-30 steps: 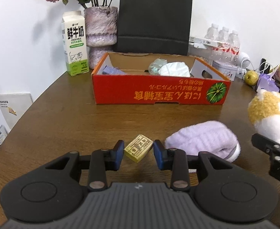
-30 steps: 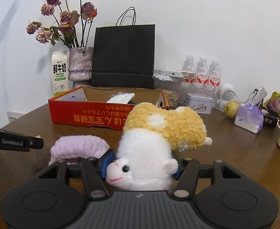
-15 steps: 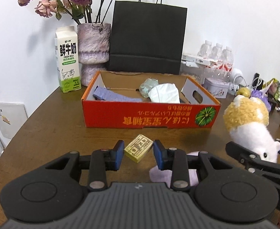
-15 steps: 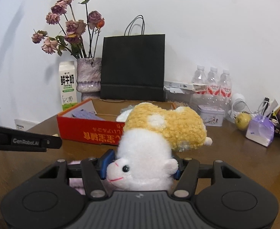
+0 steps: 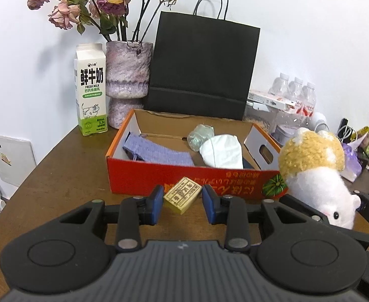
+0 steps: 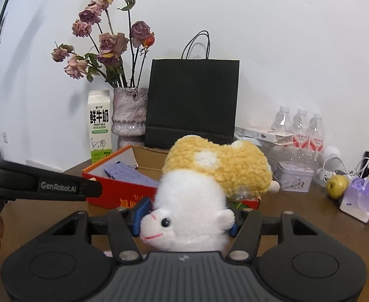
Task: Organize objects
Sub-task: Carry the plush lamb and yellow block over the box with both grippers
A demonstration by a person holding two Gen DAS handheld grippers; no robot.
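Note:
My left gripper (image 5: 182,202) is shut on a small yellow labelled box (image 5: 182,194) and holds it in the air just in front of the red cardboard box (image 5: 192,180). My right gripper (image 6: 187,216) is shut on a white and yellow plush toy (image 6: 204,181), also lifted, to the right of the left gripper; the toy shows in the left wrist view (image 5: 315,166) too. The red box (image 6: 113,188) holds a purple knitted cloth (image 5: 156,152), a white mask (image 5: 222,151) and a clear crumpled wrapper (image 5: 200,136).
Behind the red box stand a milk carton (image 5: 91,89), a vase of dried roses (image 5: 128,83) and a black paper bag (image 5: 202,68). Water bottles (image 6: 300,130), a tin (image 6: 295,176), an apple (image 6: 337,183) and a purple pouch (image 6: 359,198) crowd the right of the brown table (image 5: 58,166).
Both grippers have risen and moved toward the red box with their loads. The purple fluffy cloth on the table has dropped out of sight below them.

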